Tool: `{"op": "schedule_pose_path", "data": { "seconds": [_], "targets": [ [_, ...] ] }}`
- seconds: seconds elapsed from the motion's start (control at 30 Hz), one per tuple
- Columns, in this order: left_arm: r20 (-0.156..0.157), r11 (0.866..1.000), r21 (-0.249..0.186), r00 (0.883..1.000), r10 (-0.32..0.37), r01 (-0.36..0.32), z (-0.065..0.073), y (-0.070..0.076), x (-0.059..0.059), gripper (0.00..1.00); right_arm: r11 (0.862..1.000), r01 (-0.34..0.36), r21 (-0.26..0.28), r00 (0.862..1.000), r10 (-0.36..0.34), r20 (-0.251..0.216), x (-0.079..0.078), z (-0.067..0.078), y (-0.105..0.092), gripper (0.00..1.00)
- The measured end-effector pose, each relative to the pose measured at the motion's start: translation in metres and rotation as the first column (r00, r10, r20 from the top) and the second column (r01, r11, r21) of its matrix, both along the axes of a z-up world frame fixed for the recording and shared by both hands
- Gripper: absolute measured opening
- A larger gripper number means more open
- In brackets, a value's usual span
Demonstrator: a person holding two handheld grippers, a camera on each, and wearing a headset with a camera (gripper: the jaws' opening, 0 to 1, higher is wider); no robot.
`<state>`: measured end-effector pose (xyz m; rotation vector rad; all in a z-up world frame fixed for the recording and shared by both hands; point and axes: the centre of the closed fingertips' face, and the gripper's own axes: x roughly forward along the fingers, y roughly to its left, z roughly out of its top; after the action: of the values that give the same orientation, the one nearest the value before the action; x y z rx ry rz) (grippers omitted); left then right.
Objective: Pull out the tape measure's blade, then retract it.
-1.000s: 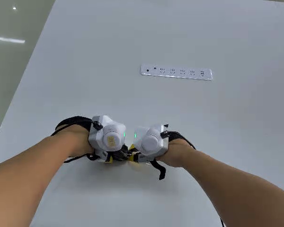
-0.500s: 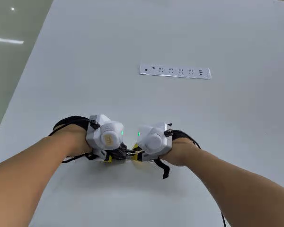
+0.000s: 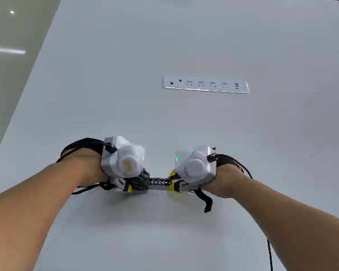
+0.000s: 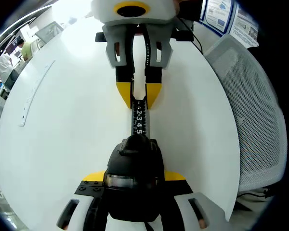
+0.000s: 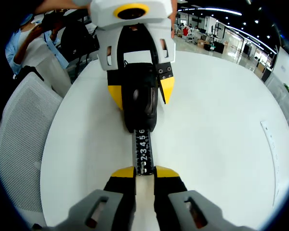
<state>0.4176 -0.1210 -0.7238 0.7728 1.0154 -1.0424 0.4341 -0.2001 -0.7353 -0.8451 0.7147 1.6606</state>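
Working toward the near edge of the white counter [image 3: 214, 45], we brace the tape measure's case [image 5: 139, 101] in the left tool [image 4: 135, 175], clamped around it, so the right tool [image 5: 144, 172], pinched on the blade [image 5: 142, 144] tip, can draw it out. A short length spans between them.

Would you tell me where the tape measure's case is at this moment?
At the bottom of the left gripper view, the black case is clamped in the left tongs, its blade running to the right tongs opposite.
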Motion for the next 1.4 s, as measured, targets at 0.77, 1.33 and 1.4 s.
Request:
{"op": "schedule_pose_path", "data": {
  "seconds": [0.77,1.33,1.4],
  "targets": [
    [-0.005,1.0,0.018,1.0,0.004,-0.003,-0.001,0.0,0.001,0.38,0.997,0.061,-0.044,0.998,-0.06,0.011,0.019,-0.001,-0.054,0.11],
    [-0.016,1.0,0.026,1.0,0.011,-0.011,-0.002,0.001,0.001,0.38,0.993,0.096,-0.075,0.995,-0.095,0.008,0.03,-0.002,-0.084,0.11],
    [-0.015,1.0,0.027,1.0,0.011,-0.011,-0.002,0.001,0.001,0.38,0.992,0.099,-0.079,0.995,-0.099,0.007,0.031,-0.002,-0.088,0.11]
  ]
}}
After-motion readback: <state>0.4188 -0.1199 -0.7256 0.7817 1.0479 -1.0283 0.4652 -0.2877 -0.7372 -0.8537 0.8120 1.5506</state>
